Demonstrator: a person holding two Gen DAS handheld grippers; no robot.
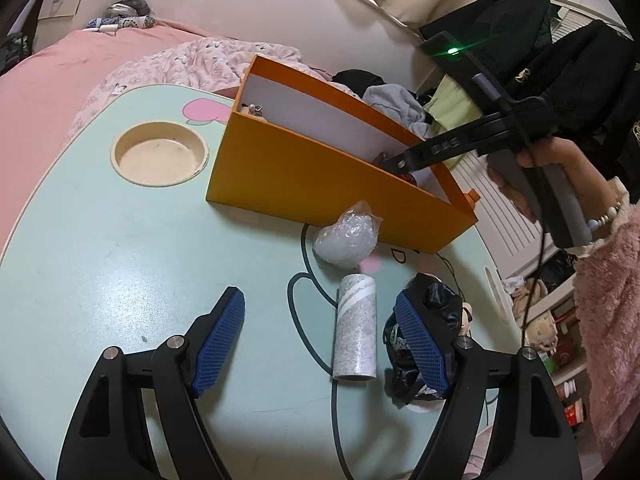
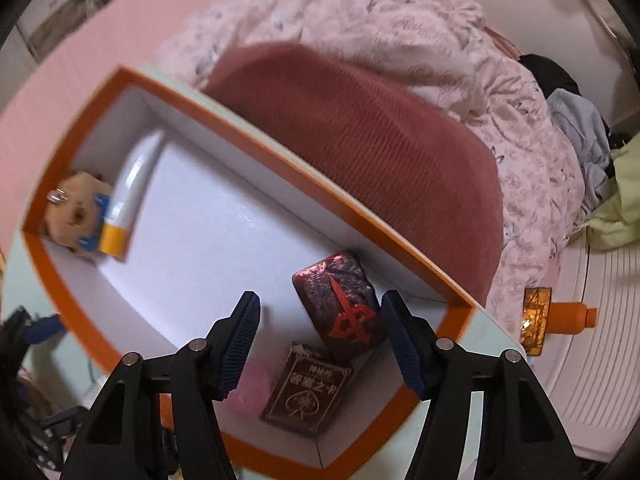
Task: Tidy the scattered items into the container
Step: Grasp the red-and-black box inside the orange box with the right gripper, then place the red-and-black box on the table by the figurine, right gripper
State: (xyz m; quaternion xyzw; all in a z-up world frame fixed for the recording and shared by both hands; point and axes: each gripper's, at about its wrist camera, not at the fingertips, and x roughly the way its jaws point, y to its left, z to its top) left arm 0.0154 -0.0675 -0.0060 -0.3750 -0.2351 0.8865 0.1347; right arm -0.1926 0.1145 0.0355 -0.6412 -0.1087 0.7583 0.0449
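Blue pads of the left gripper [image 1: 320,344] sit closest, spread wide with nothing clamped, hovering low over the mint lap table [image 1: 120,280]. Between them, a bit toward the right pad, lies the grey-and-white cardboard tube [image 1: 356,328]. Its long axis runs almost straight away from the gripper, toward the orange box [image 1: 320,176] at the table's far edge, so I'd guess the pads would close across its round sides without much turning.

Just beside the right pad is a crumpled black bag [image 1: 428,312], touching or nearly touching it, hard to say. A clear plastic wad [image 1: 347,240] rests against the box's near wall.

Over in the box, the right gripper [image 2: 320,336] points down with its jaws apart and empty; 2 dark card packs [image 2: 340,304] lie on the box floor right under it. So the left hand is clearly nearer the tube.
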